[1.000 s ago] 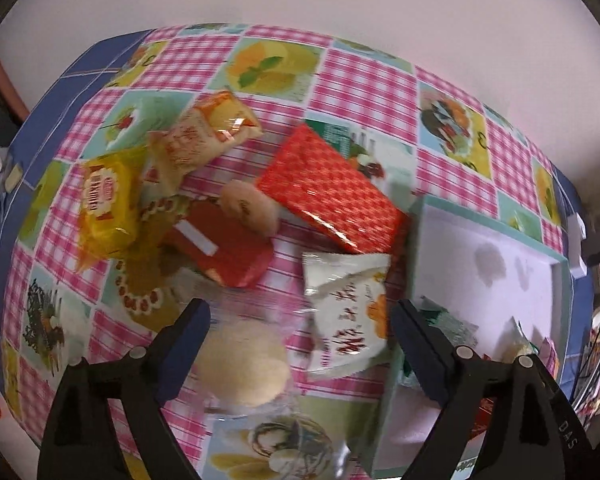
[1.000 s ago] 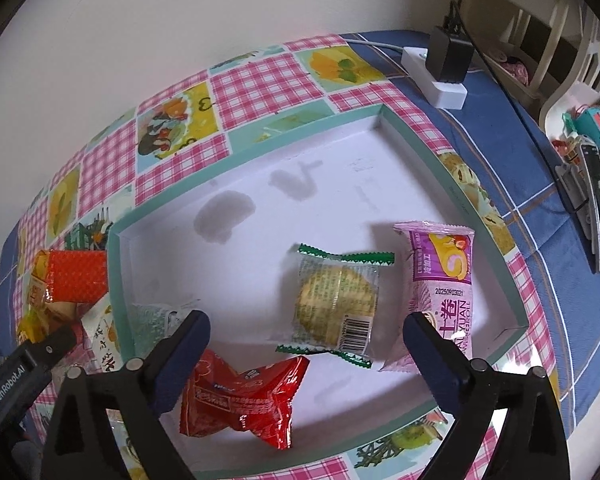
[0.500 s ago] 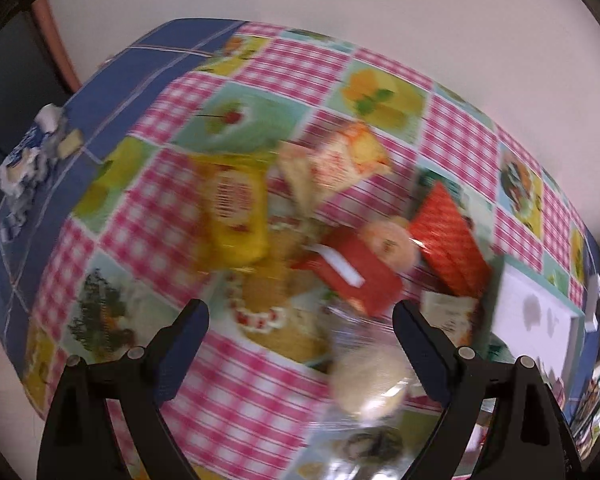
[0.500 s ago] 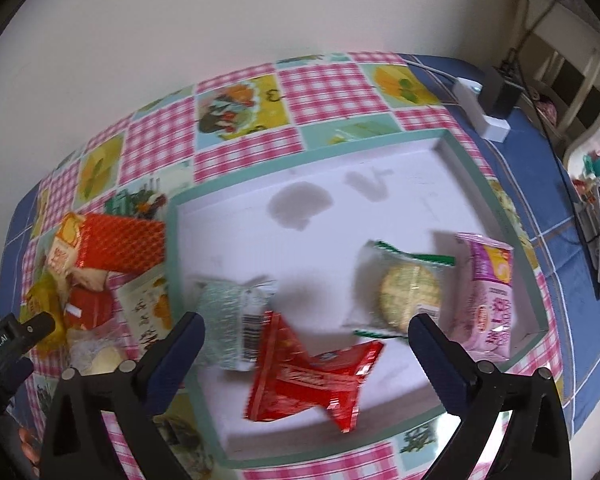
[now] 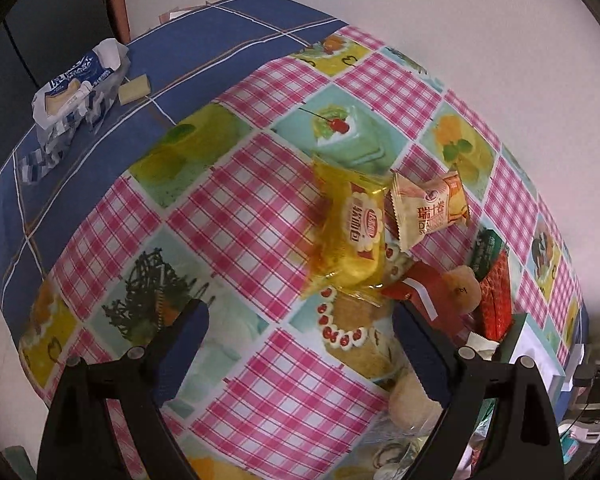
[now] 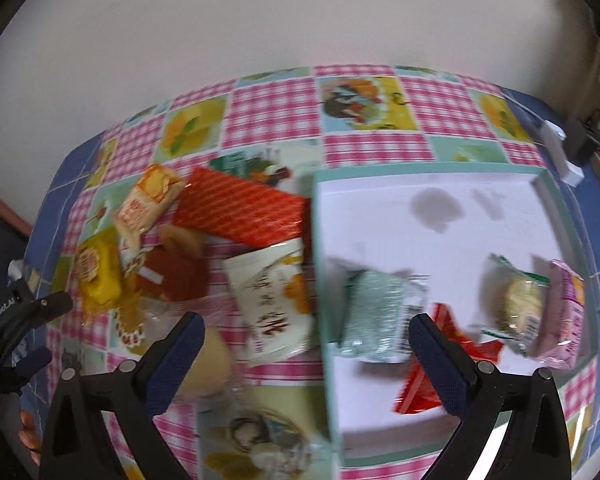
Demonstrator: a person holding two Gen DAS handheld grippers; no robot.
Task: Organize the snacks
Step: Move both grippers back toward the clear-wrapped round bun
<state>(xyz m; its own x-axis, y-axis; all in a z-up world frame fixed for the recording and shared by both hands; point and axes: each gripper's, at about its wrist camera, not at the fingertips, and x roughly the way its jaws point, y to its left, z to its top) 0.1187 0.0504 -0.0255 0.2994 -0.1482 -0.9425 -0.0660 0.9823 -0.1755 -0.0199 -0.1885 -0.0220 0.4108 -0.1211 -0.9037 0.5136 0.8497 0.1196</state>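
Note:
A heap of loose snacks lies on the patterned tablecloth: a yellow cake packet, a beige wafer packet, a red patterned packet, a red box and a white packet. My left gripper hangs open and empty above bare cloth left of the heap. My right gripper is open and empty too, above the white packet and the tray's left wall. The white tray holds a pale green packet, a red packet, a biscuit packet and a pink packet.
An opened blue-and-white wrapper and a small bar lie on the blue cloth at the far left. A white power strip with a black plug sits beyond the tray's right corner. A wall runs behind the table.
Both grippers have swung left. The left view went from the heap beside the tray to the cloth's left part. The right view moved from inside the tray to its left wall and the heap.

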